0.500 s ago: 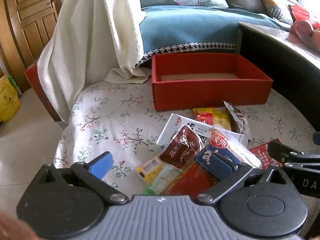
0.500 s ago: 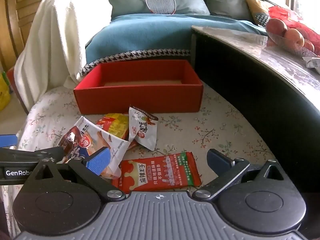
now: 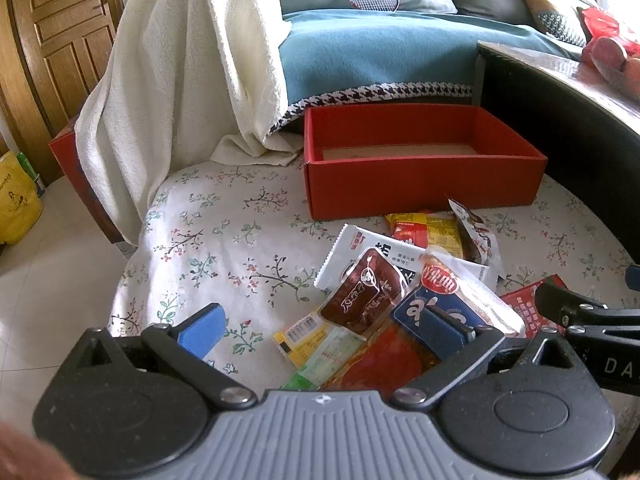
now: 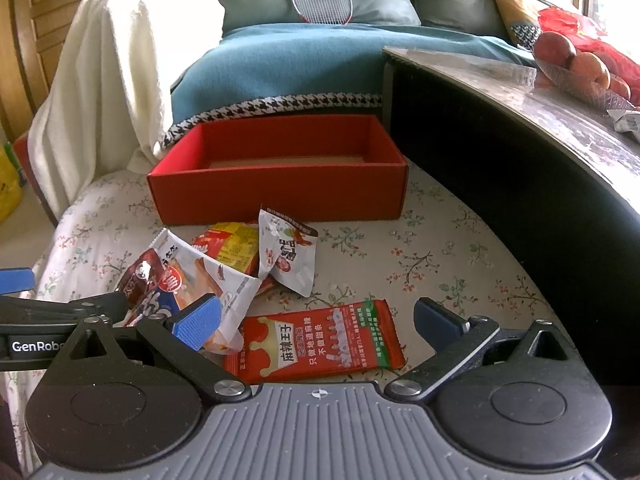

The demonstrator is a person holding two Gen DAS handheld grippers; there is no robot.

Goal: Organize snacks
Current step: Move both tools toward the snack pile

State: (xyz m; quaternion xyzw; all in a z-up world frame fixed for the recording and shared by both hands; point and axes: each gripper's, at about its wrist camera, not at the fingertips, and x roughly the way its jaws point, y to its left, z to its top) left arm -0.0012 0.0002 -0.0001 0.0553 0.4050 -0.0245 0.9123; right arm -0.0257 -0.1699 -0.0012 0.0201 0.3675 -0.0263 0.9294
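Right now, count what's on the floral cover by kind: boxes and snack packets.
Red cardboard box: 1
Snack packets: at least 8, as they overlap in a heap and more may be hidden
Total: at least 9

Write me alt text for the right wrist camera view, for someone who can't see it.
The open right gripper hovers over a flat red snack packet on a floral cloth, holding nothing. A pile of snack packets lies to its left, with an empty red box behind.
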